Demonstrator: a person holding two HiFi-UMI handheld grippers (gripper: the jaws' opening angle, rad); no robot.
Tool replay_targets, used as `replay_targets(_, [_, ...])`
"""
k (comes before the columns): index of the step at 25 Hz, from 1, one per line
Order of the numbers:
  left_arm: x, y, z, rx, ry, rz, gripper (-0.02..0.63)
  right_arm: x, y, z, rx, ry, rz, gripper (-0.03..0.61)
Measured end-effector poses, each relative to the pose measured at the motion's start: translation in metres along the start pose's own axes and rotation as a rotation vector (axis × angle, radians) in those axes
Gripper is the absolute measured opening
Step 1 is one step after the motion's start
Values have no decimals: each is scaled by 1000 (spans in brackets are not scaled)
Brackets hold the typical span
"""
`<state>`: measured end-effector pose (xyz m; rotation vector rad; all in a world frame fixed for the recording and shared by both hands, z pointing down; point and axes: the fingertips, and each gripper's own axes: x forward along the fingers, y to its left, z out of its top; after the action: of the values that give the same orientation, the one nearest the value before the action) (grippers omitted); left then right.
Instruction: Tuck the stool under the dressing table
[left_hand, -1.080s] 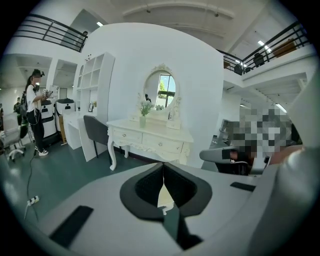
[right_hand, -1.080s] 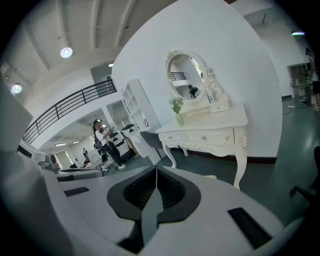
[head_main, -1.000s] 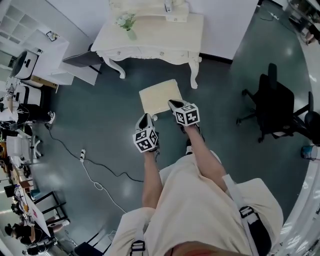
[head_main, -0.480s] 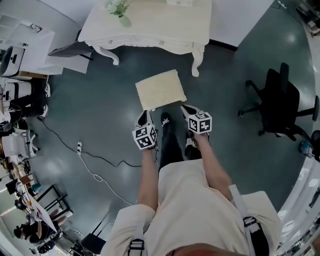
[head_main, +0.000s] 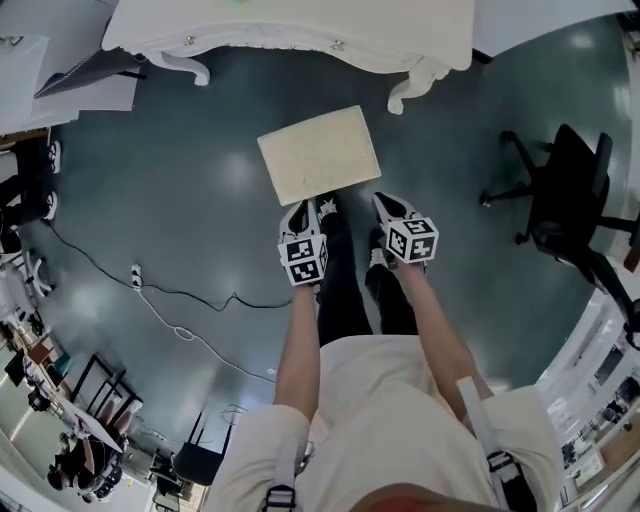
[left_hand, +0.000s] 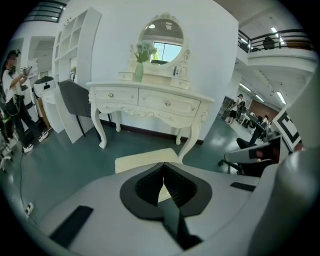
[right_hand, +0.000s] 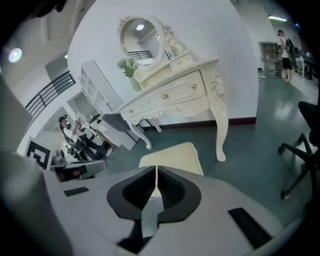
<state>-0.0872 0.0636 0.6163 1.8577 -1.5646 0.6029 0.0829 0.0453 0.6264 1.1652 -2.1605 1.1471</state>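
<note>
left gripper (head_main: 298, 213): jaws pressed together, nothing held
right gripper (head_main: 386, 204): jaws pressed together, nothing held
stool (head_main: 318, 155): on the floor, just ahead of both tips
dressing table (head_main: 300, 30): farther ahead, beyond the stool

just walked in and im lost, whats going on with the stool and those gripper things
A person holding a gripper in each hand stands behind a cream stool that faces a white dressing table. The left gripper and right gripper both have their jaws together with nothing between them, tips at the stool's near edge. Contact with it can't be told. The stool stands on open floor short of the table, not yet tucked under.
</note>
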Motion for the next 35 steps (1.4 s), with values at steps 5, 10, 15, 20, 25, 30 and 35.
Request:
replay_targets(5, [60,4,-74,-11,109,-33,15,51,-35,-60,-17,95,-86,46])
replay_targets(10, [104,20,-138,-74,166,-37,15,96,-48,-104,131,113,18,44])
replay_targets(15, [130,35,-185,-100,224,-23,15,133,-64,-116,-97,106,-32,44])
replay_targets(20, [149,50,-218,-129,253,-25,15,178,-66,-134,-101,141,1,44])
replay_targets(25, [164,59,-243,-171,254,-22,15,197,-86,-151,-218,185,5,44])
replay_targets(30, [176,68,-245,-175,212,-53,15,198,-102,-161,-238,201,-43,44])
replay_targets(35, [179,71,-245,-289,204,-19,15,205,-106,-162,-246,200,-51,44])
